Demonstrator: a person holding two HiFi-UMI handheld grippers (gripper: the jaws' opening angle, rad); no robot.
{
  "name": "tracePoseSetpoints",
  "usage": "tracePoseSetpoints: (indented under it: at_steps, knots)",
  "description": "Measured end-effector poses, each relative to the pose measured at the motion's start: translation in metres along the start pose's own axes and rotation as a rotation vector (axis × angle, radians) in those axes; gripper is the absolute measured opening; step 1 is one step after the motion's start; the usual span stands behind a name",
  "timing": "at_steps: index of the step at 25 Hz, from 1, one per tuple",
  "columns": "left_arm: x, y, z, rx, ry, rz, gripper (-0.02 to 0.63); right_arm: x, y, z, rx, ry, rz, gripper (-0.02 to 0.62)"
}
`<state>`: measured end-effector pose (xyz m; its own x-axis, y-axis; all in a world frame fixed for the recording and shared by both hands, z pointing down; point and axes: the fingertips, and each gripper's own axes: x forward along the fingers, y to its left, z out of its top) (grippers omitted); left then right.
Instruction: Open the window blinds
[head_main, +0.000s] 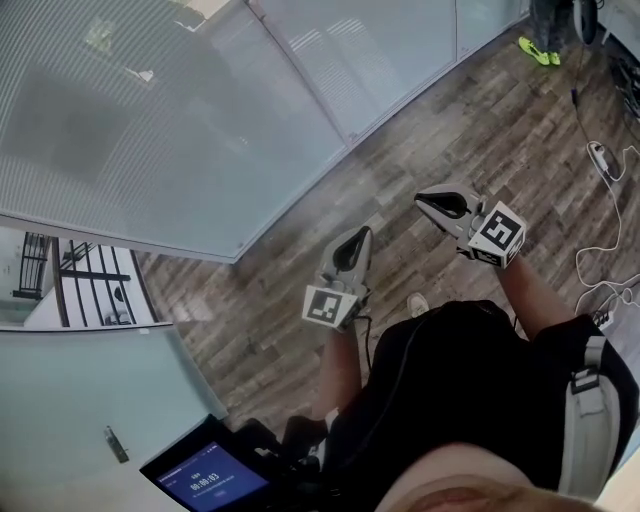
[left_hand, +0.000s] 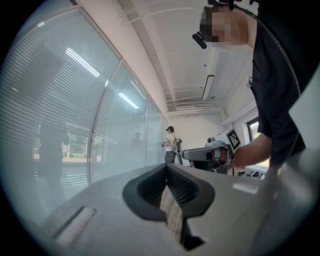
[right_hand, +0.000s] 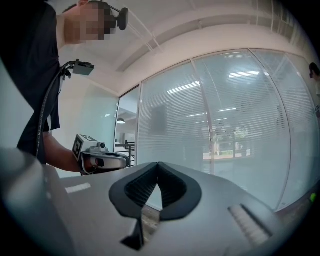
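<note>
Left gripper view: the left gripper (left_hand: 167, 167) has its jaws pressed together at the tips, with nothing between them. Beyond them, on the left of this view, the window blinds (left_hand: 55, 120) run along a wall of glass panes, their thin horizontal slats lowered over the full height. A second person (left_hand: 171, 144) stands far down that wall.

In the right gripper view, the right gripper (right_hand: 158, 165) also has its jaws closed tip to tip and holds nothing. The same slatted panes fill the space ahead and to the right of it.

In the head view both grippers are held out level over the wooden floor (head_main: 480, 130), side by side and apart from each other. Neither touches the blinds, which stand well apart at the upper left. Each gripper carries a marker cube (head_main: 497, 232) near the hand. White cables (head_main: 606, 160) lie on the floor at the right edge. A lit screen (head_main: 210, 480) shows at the lower left, close to the person's body.
</note>
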<state>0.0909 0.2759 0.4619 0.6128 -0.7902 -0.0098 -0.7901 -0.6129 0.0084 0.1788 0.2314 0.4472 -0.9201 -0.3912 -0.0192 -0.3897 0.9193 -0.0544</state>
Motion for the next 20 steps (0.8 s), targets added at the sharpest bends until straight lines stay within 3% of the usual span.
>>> tracePoseSetpoints:
  at_steps: [9,20]
  knots:
    - [0.000,0.044,-0.001,-0.006,-0.016,-0.017,0.003,0.044,-0.012,0.005,-0.038,-0.001,-0.039,0.006]
    - [-0.025,0.068,-0.012,-0.046,-0.020,0.055,0.003,0.076,0.004,0.004,-0.043,0.005,0.024,0.006]
